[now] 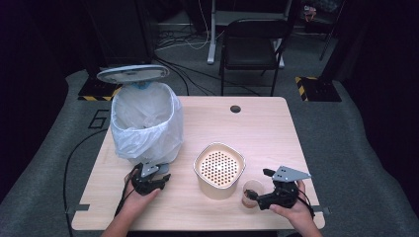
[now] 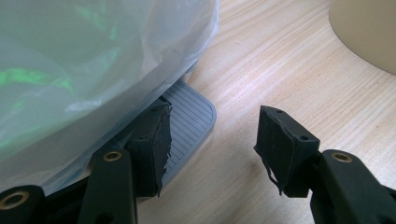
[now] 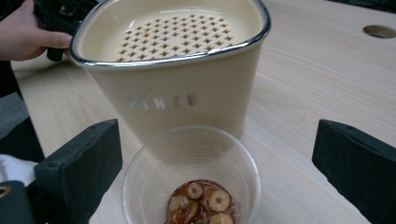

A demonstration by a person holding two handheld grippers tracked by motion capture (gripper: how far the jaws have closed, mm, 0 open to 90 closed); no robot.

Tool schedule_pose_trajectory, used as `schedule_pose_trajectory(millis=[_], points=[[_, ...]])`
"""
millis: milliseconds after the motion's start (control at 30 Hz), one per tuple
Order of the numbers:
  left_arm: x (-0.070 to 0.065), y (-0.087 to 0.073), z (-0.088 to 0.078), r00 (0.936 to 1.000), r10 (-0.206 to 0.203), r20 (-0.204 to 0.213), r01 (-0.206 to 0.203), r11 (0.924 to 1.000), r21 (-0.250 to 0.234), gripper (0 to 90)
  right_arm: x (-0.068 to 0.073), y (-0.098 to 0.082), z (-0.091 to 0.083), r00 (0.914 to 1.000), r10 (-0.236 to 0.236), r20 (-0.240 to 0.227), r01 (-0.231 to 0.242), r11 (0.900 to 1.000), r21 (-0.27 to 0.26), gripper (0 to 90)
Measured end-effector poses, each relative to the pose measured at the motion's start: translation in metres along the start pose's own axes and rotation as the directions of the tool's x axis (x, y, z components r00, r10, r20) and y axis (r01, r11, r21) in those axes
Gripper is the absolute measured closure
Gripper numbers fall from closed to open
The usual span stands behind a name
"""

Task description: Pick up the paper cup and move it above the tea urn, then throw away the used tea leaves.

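R gripper [image 3: 210,154]: jaws wide apart, clear plastic cup [image 3: 191,175] w/ brown liquid and sliced bits sits between them, pads not touching it. Just beyond cup, cream perforated-top strainer bin w/ chrome rim [image 3: 187,98]. L gripper [image 2: 212,144]: jaws part open, nothing gripped; one pad over grey ribbed foot pedal [image 2: 191,119] of white-bagged trash can [image 2: 84,60]. Both on light wood table [image 2: 280,70].

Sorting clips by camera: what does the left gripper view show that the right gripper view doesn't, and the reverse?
Left gripper view: a white bag and the grey pedal under it. Right gripper view: a clear cup of brown liquid with sliced bits, the strainer top's holes, a cable hole. Both: the wooden table and the strainer.
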State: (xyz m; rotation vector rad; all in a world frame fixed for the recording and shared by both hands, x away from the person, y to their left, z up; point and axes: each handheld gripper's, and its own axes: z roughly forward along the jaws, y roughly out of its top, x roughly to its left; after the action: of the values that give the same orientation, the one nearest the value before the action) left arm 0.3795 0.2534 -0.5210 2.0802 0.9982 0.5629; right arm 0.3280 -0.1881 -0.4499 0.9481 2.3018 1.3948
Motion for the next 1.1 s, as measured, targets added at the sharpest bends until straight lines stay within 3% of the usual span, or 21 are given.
schedule_pose_trajectory(millis=[267, 400, 533, 567, 600, 700, 1100], points=[[0.0, 0.0, 0.0, 1.0, 0.001, 0.0, -0.001, 1.0, 0.0, 44.9, 0.006, -0.014, 0.014, 0.9991, -0.025, -0.033, 0.027, 0.997, 0.079, 4.8], [0.0, 0.0, 0.0, 1.0, 0.001, 0.0, -0.001, 1.0, 0.0, 44.9, 0.009, -0.021, 0.02, 0.9983, -0.049, -0.03, 0.052, 0.993, 0.102, 13.2], [0.0, 0.0, 0.0, 0.9999, -0.01, 0.002, 0.01, 0.9999, -0.002, 44.9, 0.01, -0.026, 0.025, 0.9973, -0.069, -0.025, 0.071, 0.989, 0.131, 15.1], [0.0, 0.0, 0.0, 0.9999, -0.013, 0.003, 0.013, 0.9999, -0.003, 44.9, 0.009, -0.027, 0.026, 0.9974, -0.067, -0.029, 0.07, 0.989, 0.131, 15.4], [-0.003, -0.001, 0.001, 0.9985, -0.056, 0.001, 0.056, 0.9984, -0.007, 44.9, 0.009, -0.028, 0.026, 0.9972, -0.07, -0.026, 0.073, 0.988, 0.137, 16.5], [-0.002, -0.001, 0.001, 0.9986, -0.053, 0.002, 0.053, 0.9985, -0.009, 44.9, 0.008, -0.031, 0.028, 0.9967, -0.07, -0.041, 0.076, 0.986, 0.151, 24.8], [-0.002, -0.001, 0.001, 0.9986, -0.053, -0.001, 0.053, 0.9985, -0.012, 44.9, 0.006, -0.03, 0.029, 0.9942, -0.082, -0.07, 0.091, 0.985, 0.144, 34.7]])
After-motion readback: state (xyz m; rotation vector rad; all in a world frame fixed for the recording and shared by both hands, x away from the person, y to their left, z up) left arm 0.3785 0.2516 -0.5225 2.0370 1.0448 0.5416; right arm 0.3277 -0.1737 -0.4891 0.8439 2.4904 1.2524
